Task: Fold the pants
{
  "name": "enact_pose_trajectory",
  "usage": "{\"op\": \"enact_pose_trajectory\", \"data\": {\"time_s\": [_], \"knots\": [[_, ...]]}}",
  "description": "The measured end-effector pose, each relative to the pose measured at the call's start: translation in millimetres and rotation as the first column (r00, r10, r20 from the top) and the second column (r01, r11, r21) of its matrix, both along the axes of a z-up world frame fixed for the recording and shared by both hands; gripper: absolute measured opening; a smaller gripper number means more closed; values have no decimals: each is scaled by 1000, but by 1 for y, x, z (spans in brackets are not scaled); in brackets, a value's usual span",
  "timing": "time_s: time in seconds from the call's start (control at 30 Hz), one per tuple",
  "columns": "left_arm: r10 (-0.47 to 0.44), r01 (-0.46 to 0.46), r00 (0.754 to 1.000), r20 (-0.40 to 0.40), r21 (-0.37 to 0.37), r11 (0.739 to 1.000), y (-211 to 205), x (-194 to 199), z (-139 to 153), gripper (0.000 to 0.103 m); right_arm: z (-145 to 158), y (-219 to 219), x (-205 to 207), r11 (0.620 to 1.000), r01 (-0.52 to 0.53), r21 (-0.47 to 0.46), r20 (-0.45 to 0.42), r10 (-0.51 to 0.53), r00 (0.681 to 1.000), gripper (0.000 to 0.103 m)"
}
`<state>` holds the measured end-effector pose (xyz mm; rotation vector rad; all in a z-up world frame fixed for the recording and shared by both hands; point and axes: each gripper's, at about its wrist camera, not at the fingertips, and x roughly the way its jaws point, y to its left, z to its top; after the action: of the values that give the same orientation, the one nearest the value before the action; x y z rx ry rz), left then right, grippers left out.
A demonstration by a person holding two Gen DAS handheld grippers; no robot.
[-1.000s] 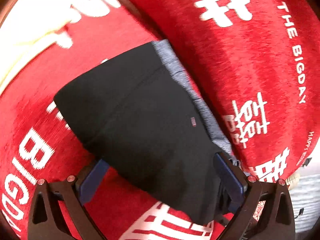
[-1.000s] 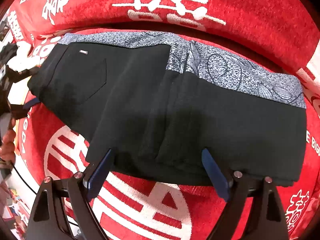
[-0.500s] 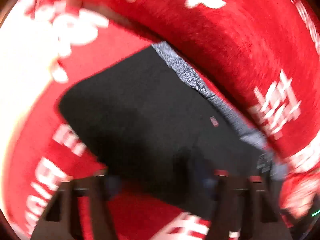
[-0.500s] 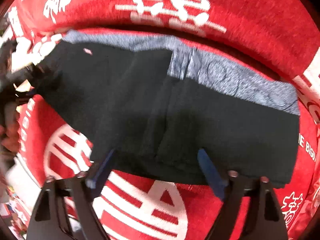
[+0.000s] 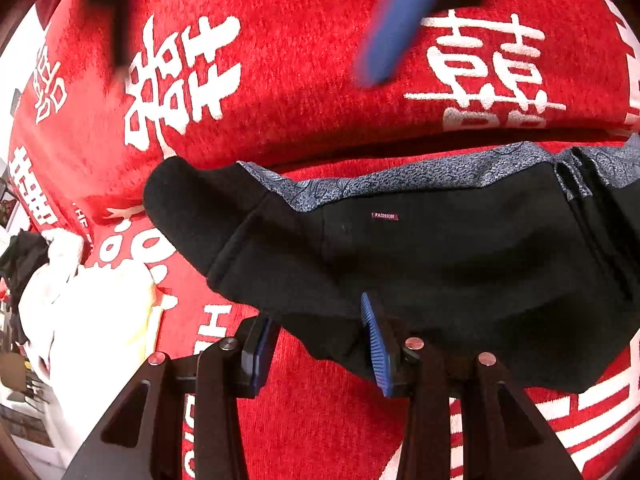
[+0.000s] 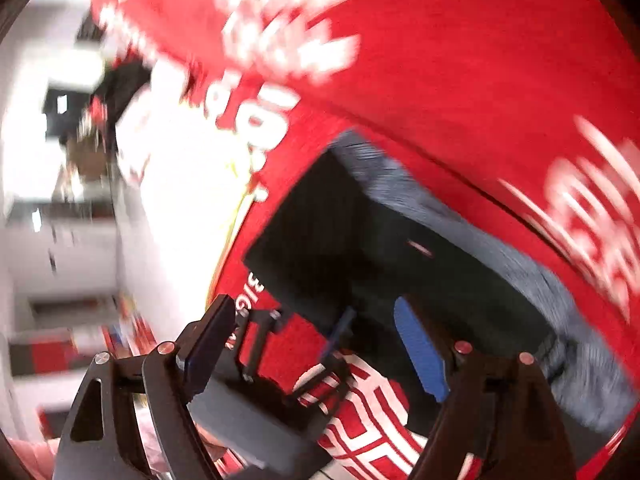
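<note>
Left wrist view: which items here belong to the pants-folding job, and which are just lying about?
Belongs to the job:
- black pants with grey patterned waistband
- left gripper, closing on the pants' near edge
- right gripper, blurred, top

Lying about:
- red blanket underneath
- white cloth, left

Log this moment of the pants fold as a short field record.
garment: black pants, lying flat
waistband: grey patterned band along the far edge
label: small FASHION tag
surface: red blanket with white characters
left gripper: jaws have just been closing, pinching the pants' near edge
right gripper: jaws have just been opening, holding nothing, view blurred
nearby: white cloth beside the pants
</note>
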<state>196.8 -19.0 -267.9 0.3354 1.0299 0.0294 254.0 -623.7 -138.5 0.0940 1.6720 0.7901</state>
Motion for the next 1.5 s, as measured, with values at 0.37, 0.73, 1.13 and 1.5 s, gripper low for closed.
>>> {"op": "enact_pose_trajectory", "data": {"time_s": [0.37, 0.73, 1.13, 1.5], "knots": [[-6, 6, 1000, -4, 9, 1000, -4, -2, 3, 42, -63, 96, -7, 924, -301, -235, -100, 285, 953, 19], [-230, 240, 967, 105, -95, 966, -101, -34, 103, 42, 26, -126, -58, 948, 216, 232, 7, -224, 975, 18], [-525, 517, 850, -45, -115, 848, -317, -68, 70, 45, 0, -411, -176, 736, 603, 306, -20, -629, 777, 18], [-484, 464, 850, -208, -141, 875, -317, -79, 48, 101, -99, -472, -204, 690, 692, 213, -135, -681, 720, 19]]}}
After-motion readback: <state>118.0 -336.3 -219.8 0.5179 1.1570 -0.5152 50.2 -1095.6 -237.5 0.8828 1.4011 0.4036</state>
